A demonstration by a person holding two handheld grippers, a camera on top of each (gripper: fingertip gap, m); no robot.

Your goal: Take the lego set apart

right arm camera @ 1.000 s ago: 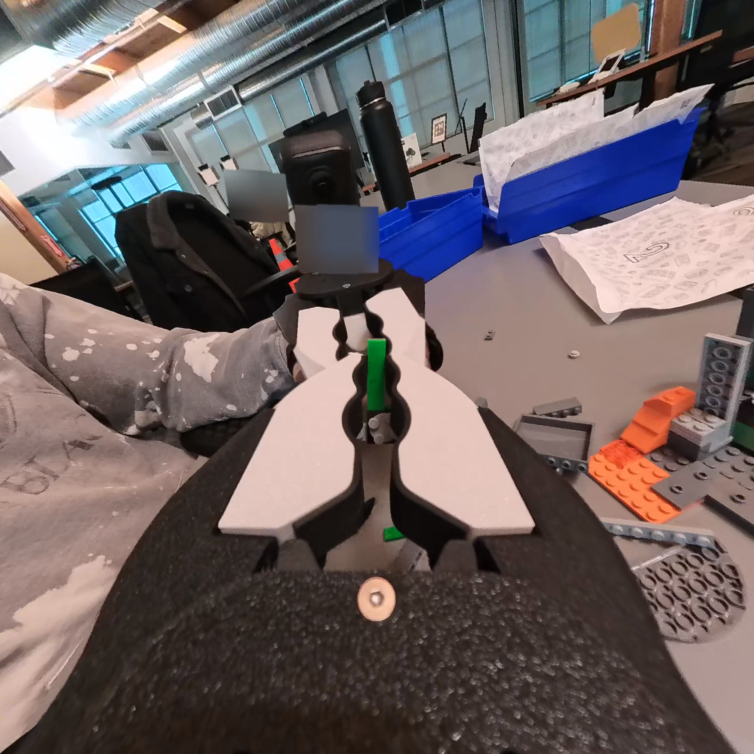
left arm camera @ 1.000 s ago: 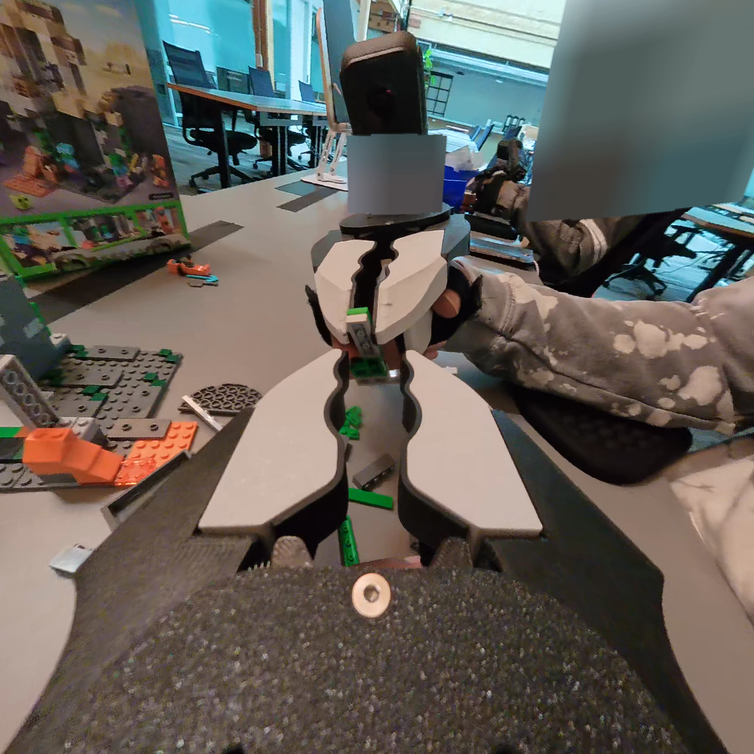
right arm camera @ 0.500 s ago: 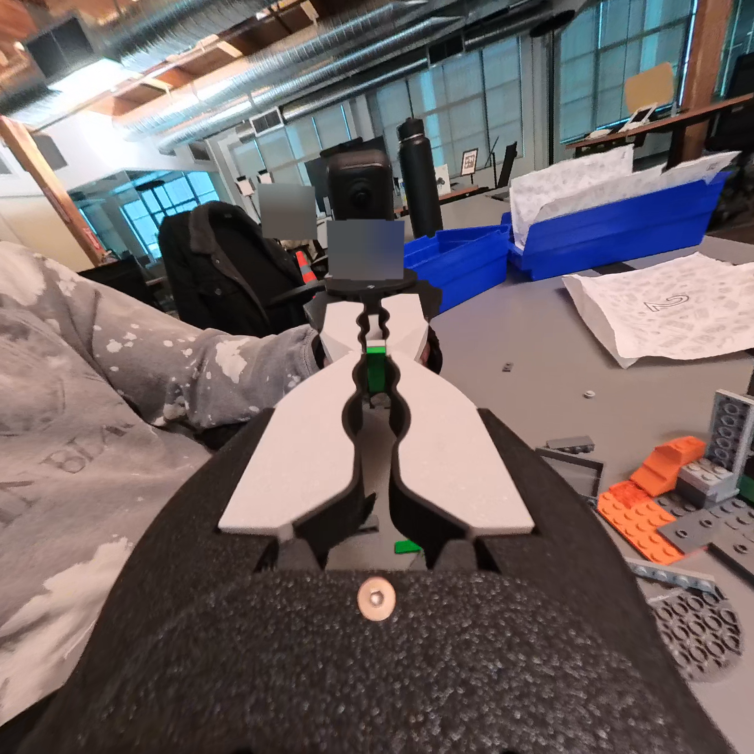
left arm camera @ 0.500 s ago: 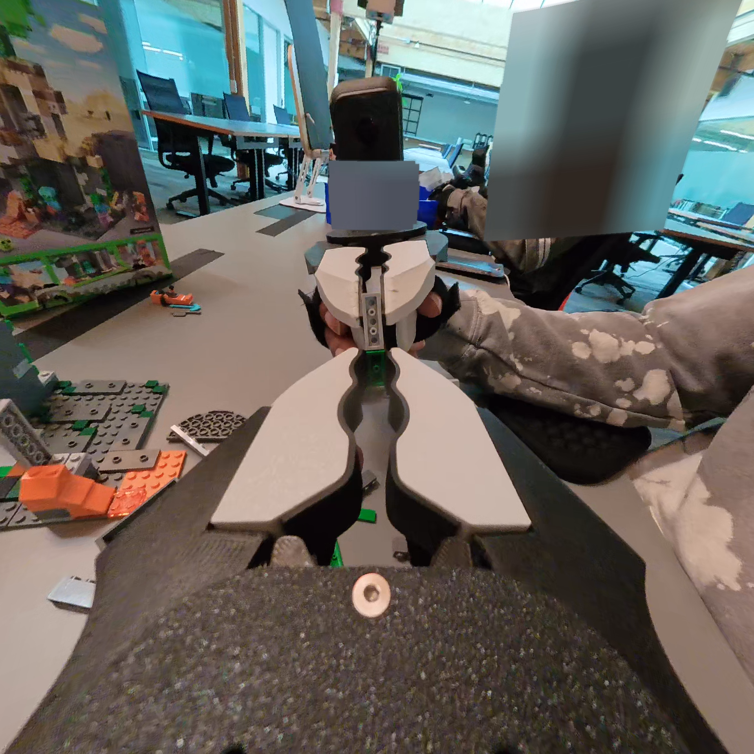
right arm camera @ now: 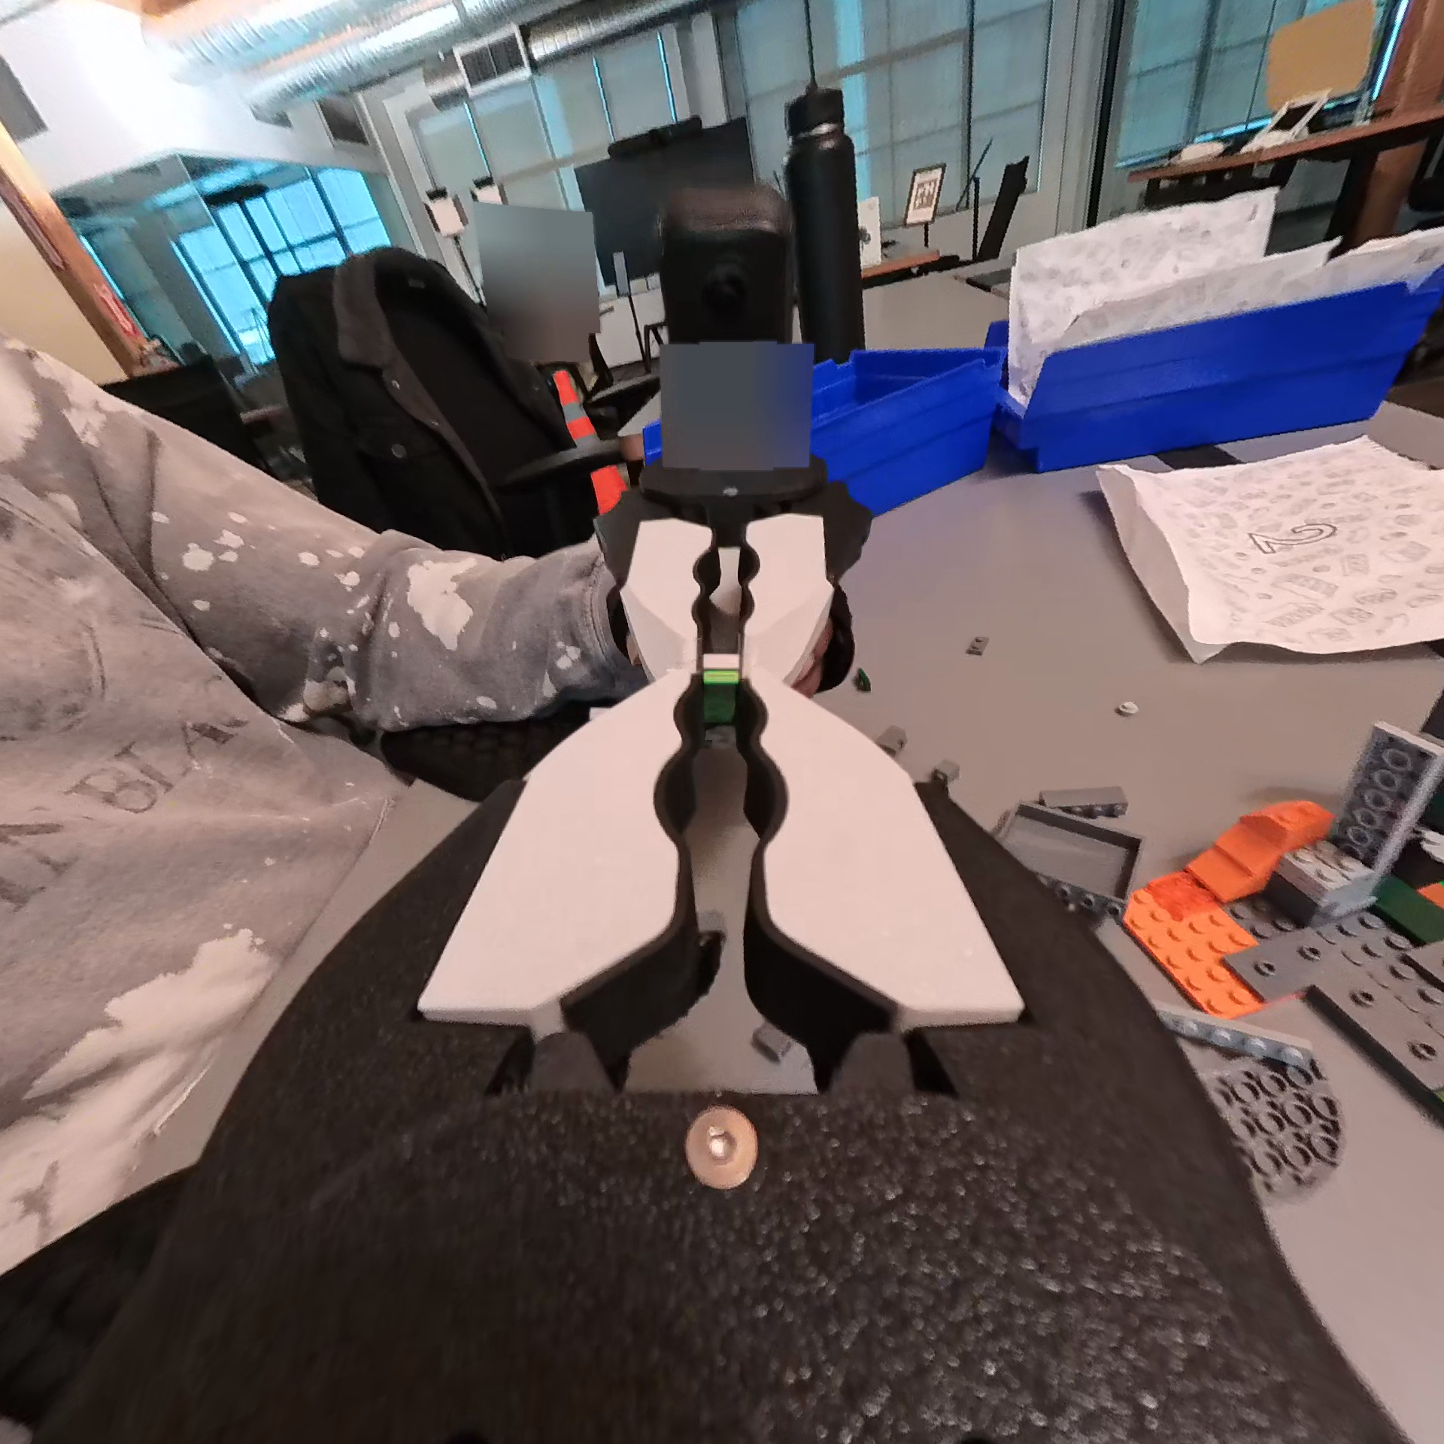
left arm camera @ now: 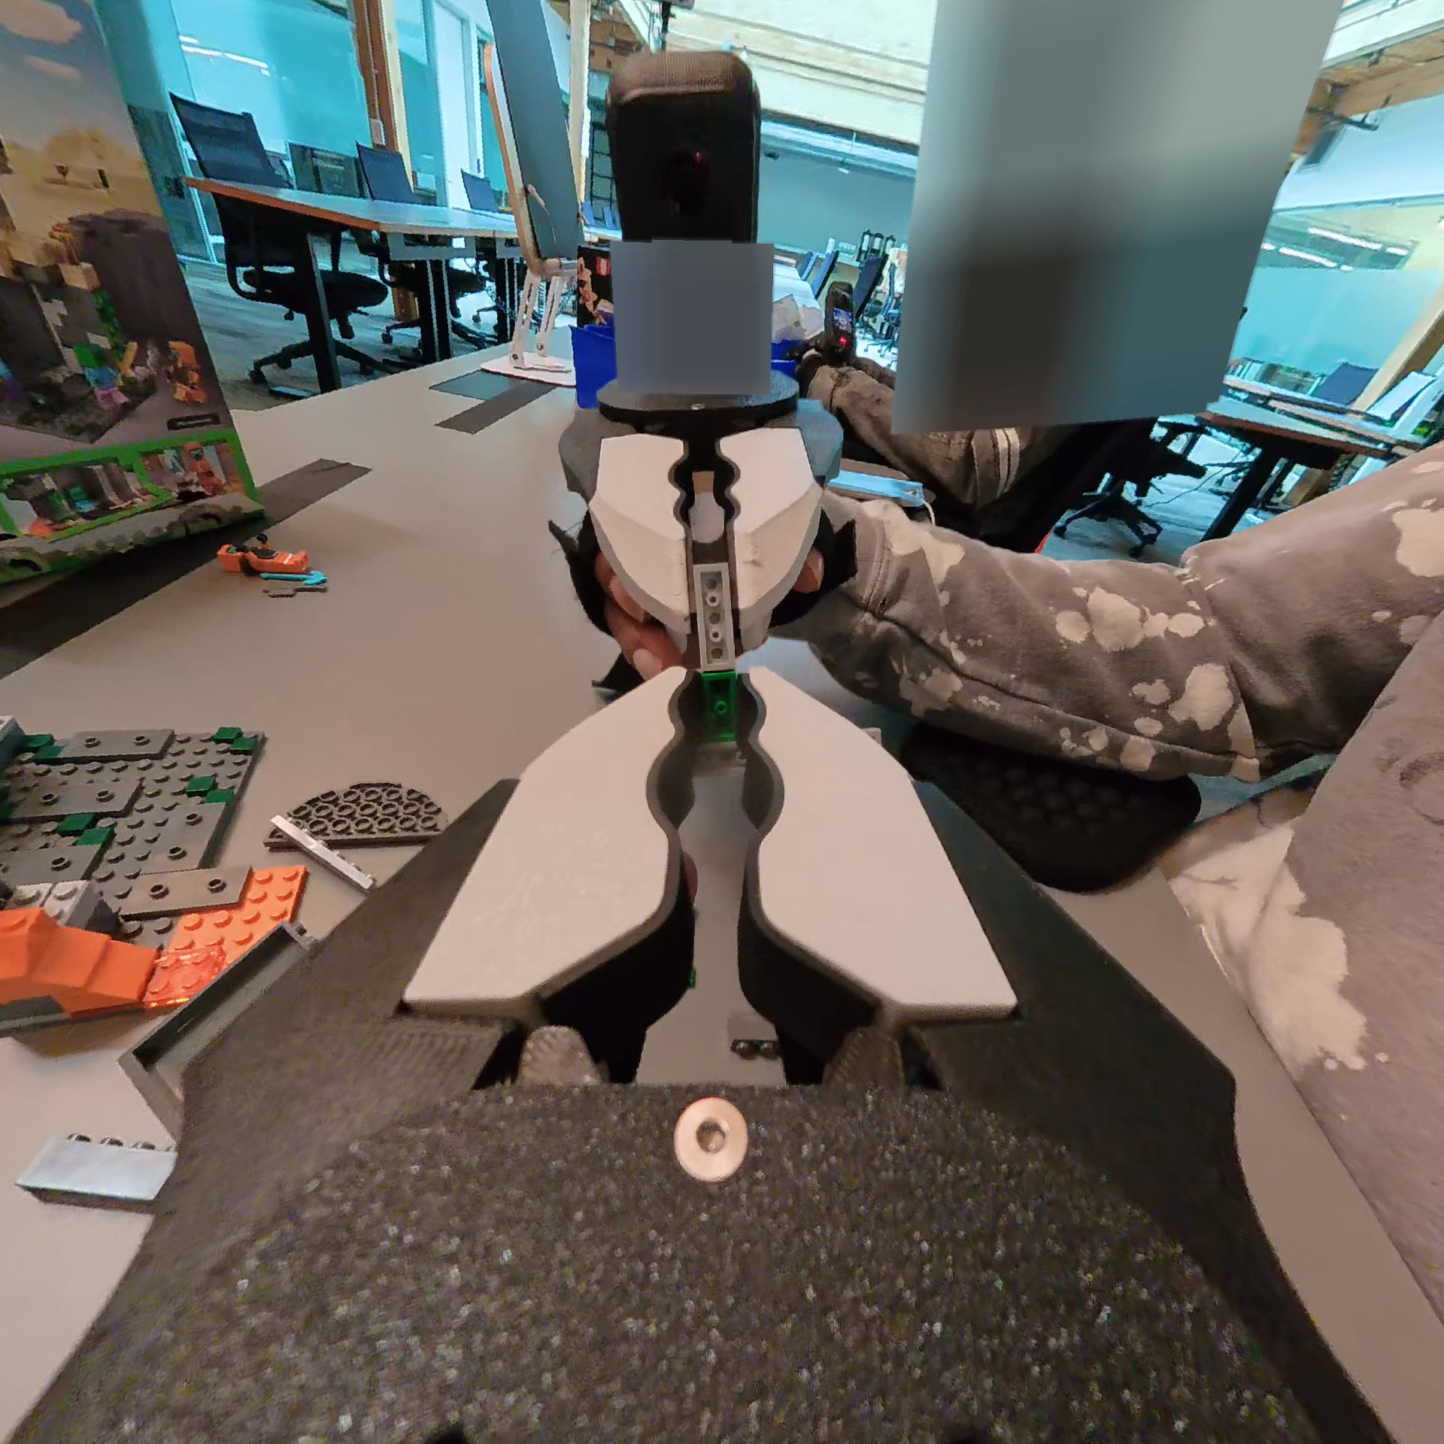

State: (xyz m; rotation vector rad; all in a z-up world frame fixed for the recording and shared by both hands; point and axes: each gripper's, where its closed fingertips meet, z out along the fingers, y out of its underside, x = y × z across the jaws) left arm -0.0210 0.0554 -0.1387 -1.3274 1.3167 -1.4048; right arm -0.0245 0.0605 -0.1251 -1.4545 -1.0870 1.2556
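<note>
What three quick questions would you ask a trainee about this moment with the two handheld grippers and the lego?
1. True or false: the left gripper is open and empty.
2. What colour are the bins at the far side of the table in the right wrist view? A red, B blue, C yellow.
3. Fill in: the sloped brick resting on the grey plates is ____.

Key:
1. False. It and the right gripper are both shut on the same green-and-grey lego stack, tip to tip.
2. B.
3. Orange.
</note>
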